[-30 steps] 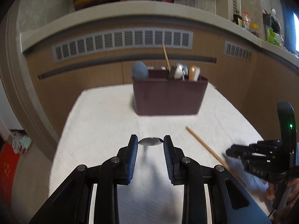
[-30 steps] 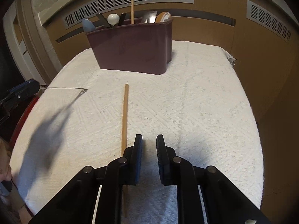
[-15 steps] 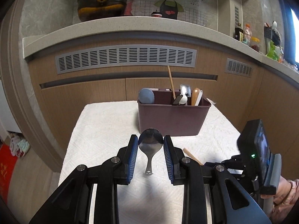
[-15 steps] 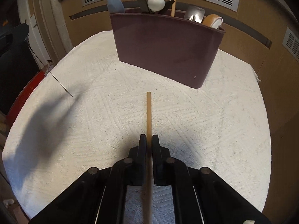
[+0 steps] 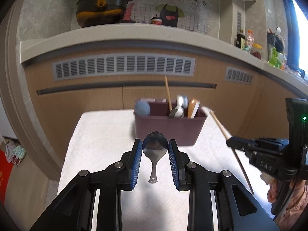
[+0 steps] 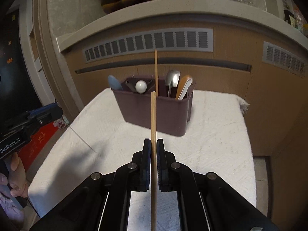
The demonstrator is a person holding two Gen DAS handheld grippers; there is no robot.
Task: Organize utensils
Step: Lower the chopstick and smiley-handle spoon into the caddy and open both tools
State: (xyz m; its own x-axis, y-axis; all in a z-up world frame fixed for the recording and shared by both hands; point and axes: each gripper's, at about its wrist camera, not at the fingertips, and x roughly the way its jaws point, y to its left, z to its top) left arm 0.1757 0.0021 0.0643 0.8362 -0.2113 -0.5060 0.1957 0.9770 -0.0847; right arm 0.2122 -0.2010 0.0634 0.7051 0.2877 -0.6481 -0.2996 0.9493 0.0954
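Observation:
My left gripper is shut on a metal spoon by its bowl, handle hanging down, held above the white cloth. My right gripper is shut on a wooden chopstick that points toward the maroon utensil holder. The right gripper also shows in the left wrist view with the chopstick angled up toward the holder. The holder stands at the far end of the table with a second chopstick, several spoons and a blue utensil in it.
The table is covered by a white textured cloth. Wooden cabinets with grey vents stand behind it, under a counter with a pot. The left gripper's body shows at the left of the right wrist view.
Both grippers have lifted off the cloth. The right one closed on the chopstick and raised it. The left one raised the spoon and turned it upright, handle down.

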